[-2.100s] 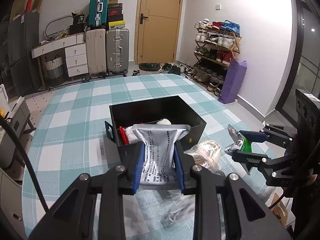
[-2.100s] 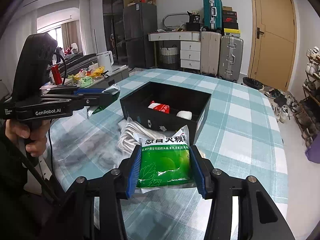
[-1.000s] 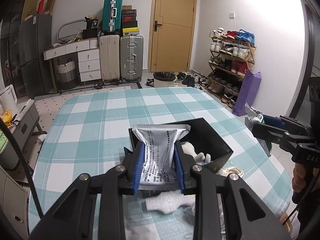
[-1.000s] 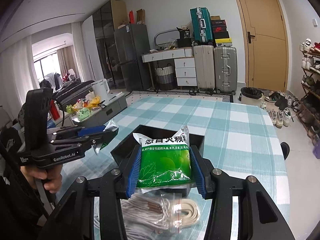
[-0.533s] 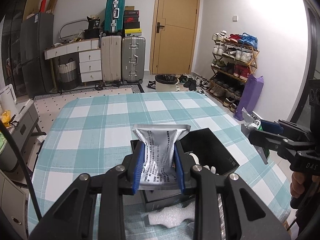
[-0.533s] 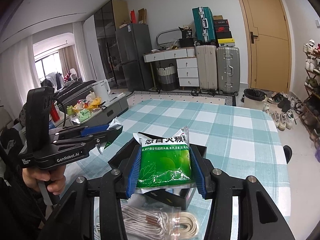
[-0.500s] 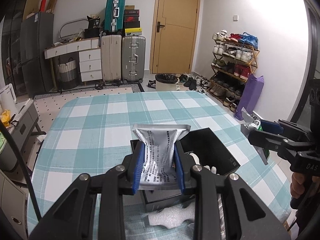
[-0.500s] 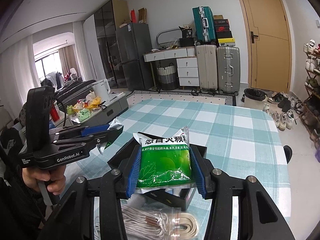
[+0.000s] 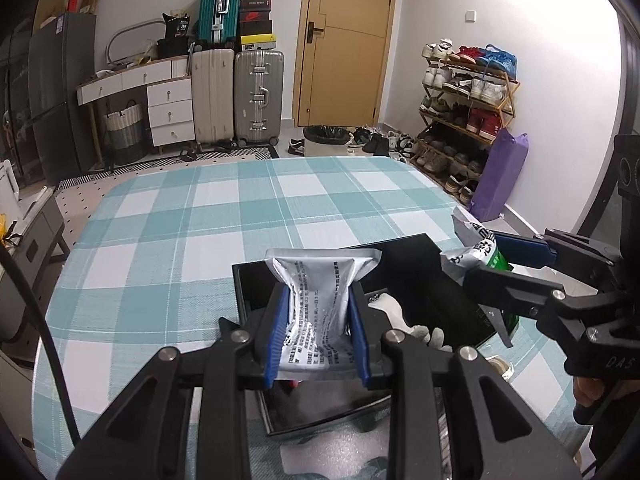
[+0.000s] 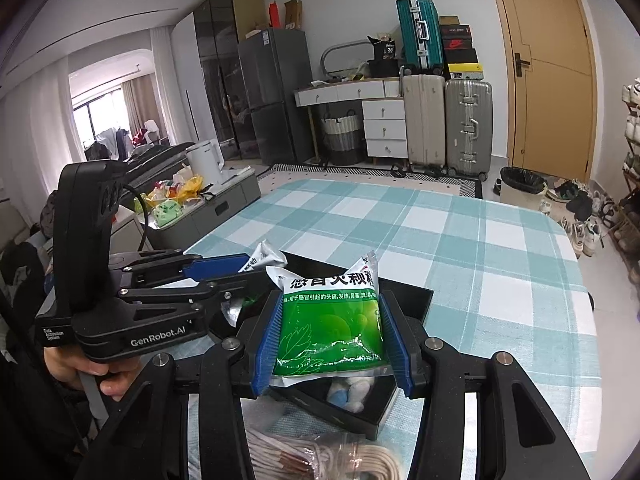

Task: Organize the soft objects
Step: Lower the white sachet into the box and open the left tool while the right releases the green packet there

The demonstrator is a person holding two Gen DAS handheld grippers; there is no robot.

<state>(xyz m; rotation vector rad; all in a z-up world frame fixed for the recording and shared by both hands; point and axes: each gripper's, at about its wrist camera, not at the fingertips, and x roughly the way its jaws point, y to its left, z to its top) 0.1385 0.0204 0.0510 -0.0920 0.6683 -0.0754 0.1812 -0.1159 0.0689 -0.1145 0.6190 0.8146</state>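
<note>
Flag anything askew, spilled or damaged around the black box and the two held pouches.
Nothing stands out. The left gripper pinches a silver pouch, the right gripper a green pouch, both intact above the black box. A bagged cord lies loose beside it.

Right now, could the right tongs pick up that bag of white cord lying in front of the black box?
Probably not yet. The right tongs are shut on the green packet, so nothing else fits. The bag of white cord lies just beneath them, nothing covering it.
</note>
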